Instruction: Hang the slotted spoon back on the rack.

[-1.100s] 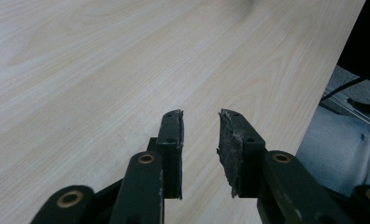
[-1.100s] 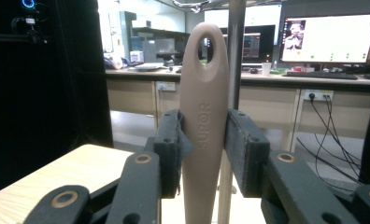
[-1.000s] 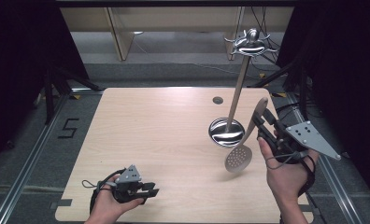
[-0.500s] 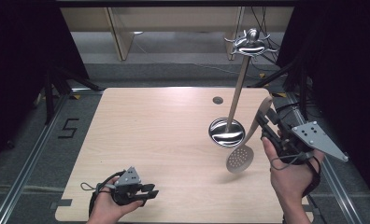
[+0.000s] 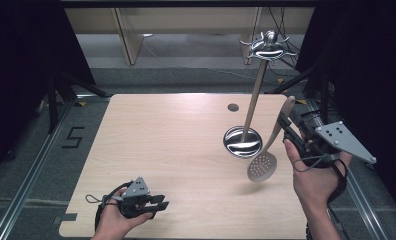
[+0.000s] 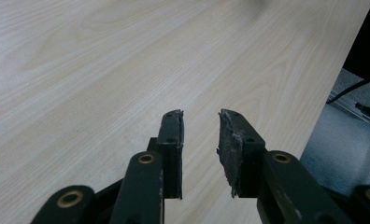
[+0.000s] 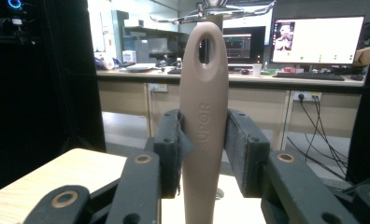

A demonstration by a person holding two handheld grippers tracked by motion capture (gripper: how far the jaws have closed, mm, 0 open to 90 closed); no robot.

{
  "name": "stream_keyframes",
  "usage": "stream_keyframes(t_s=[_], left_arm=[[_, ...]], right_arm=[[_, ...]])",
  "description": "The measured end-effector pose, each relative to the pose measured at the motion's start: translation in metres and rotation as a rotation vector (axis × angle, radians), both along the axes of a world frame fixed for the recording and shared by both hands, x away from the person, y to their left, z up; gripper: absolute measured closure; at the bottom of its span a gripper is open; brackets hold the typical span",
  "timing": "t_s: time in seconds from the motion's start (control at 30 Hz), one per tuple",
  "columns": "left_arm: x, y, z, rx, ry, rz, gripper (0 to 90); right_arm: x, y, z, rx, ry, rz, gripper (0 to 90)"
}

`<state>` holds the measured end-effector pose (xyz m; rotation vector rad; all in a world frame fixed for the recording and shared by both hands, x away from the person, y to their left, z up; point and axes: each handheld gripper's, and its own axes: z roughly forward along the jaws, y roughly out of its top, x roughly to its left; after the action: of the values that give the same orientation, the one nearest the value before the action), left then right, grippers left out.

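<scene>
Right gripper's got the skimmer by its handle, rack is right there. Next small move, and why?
Probably lift the right gripper up and toward the rack. It is shut on the skimmer handle; the handle's hanging hole sits below the rack's hooks, not yet on one. The left gripper is open over bare table.

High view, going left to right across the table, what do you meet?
Left gripper → small dark hole in the tabletop → round base of the metal stand → perforated head of the skimmer → right gripper.

tongs (image 7: pixel 204 154) clamped on skimmer handle (image 7: pixel 204 93)
</scene>
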<state>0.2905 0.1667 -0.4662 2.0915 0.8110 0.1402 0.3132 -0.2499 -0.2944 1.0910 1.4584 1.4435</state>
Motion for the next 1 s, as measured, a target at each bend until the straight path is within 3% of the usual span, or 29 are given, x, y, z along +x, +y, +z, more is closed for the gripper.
stream_keyframes(t_s=[0.07, 0.17, 0.43, 0.47, 0.5, 0.57, 0.6, 0.67, 0.77, 0.83, 0.87, 0.97, 1.0], left_arm=[[0.000, 0.001, 0.000, 0.016, 0.009, 0.008, 69.2], [-0.002, 0.001, 0.001, -0.006, 0.010, 0.010, 69.2], [0.001, 0.005, 0.003, -0.007, -0.014, 0.011, 68.7], [0.000, 0.004, 0.002, -0.016, 0.002, 0.029, 68.5], [0.001, 0.005, 0.002, -0.009, -0.013, 0.018, 68.2], [0.002, 0.006, 0.002, 0.010, -0.023, 0.013, 67.1], [0.001, 0.005, 0.001, -0.013, -0.022, 0.024, 66.6], [0.002, 0.006, 0.002, 0.005, -0.031, 0.020, 65.4], [-0.001, 0.005, 0.001, -0.020, -0.029, 0.049, 62.5], [0.000, 0.006, 0.002, 0.002, -0.046, 0.046, 59.9], [0.000, 0.007, 0.002, 0.015, -0.075, 0.040, 58.2], [0.000, 0.007, 0.001, -0.002, -0.094, 0.056, 54.0], [0.000, 0.007, 0.002, -0.006, -0.082, 0.061, 52.9]], right_arm=[[0.002, 0.002, 0.003, -0.007, 0.005, -0.005, 67.6], [0.004, 0.005, 0.005, -0.024, -0.020, -0.020, 67.6], [0.009, 0.012, 0.009, -0.024, -0.017, -0.015, 67.6], [0.009, 0.013, 0.009, -0.019, -0.008, -0.020, 67.6], [0.011, 0.012, 0.010, -0.039, -0.020, -0.018, 67.6], [0.012, 0.014, 0.011, -0.026, -0.015, -0.015, 67.6], [0.013, 0.012, 0.012, -0.045, -0.023, -0.015, 67.6], [0.013, 0.014, 0.013, -0.030, -0.011, -0.019, 67.6], [0.015, 0.014, 0.015, -0.033, -0.013, -0.019, 67.6], [0.016, 0.015, 0.016, -0.036, -0.013, -0.019, 67.6], [0.017, 0.015, 0.017, -0.037, -0.013, -0.023, 67.6], [0.018, 0.017, 0.018, -0.042, -0.016, -0.025, 67.6], [0.019, 0.017, 0.018, -0.042, -0.015, -0.024, 67.6]])
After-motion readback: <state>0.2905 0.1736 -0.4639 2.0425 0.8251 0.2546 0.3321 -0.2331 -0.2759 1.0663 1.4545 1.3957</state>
